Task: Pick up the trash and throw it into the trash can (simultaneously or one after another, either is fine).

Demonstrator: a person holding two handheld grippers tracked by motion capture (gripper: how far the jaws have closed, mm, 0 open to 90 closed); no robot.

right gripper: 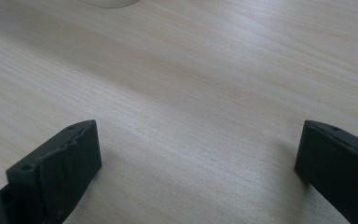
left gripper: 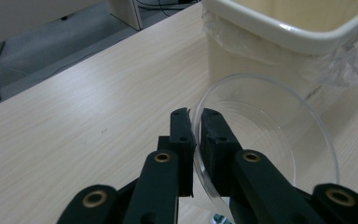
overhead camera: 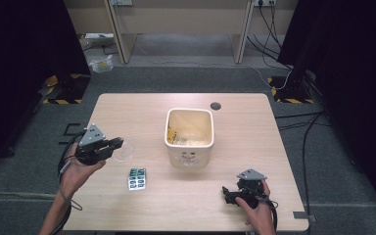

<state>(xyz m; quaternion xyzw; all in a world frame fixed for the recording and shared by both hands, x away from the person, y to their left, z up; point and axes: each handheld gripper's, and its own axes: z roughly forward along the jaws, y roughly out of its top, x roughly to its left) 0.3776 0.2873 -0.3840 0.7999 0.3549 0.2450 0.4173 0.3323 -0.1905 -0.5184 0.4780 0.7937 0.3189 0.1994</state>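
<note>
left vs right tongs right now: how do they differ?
The left tongs are shut on the rim of a clear round plastic cup; the right tongs stand wide open with nothing between the jaws. The left tongs hang beside the cream square bin, while the right tongs sit low over bare light wooden table near its front edge. Both are black, hand-held, two-jaw.

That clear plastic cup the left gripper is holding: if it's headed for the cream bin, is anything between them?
Nothing visible is. The left gripper pinches the clear cup by its rim, and bare tabletop lies between it and the cream bin. The blister pack lies nearer the person, off that line.
</note>
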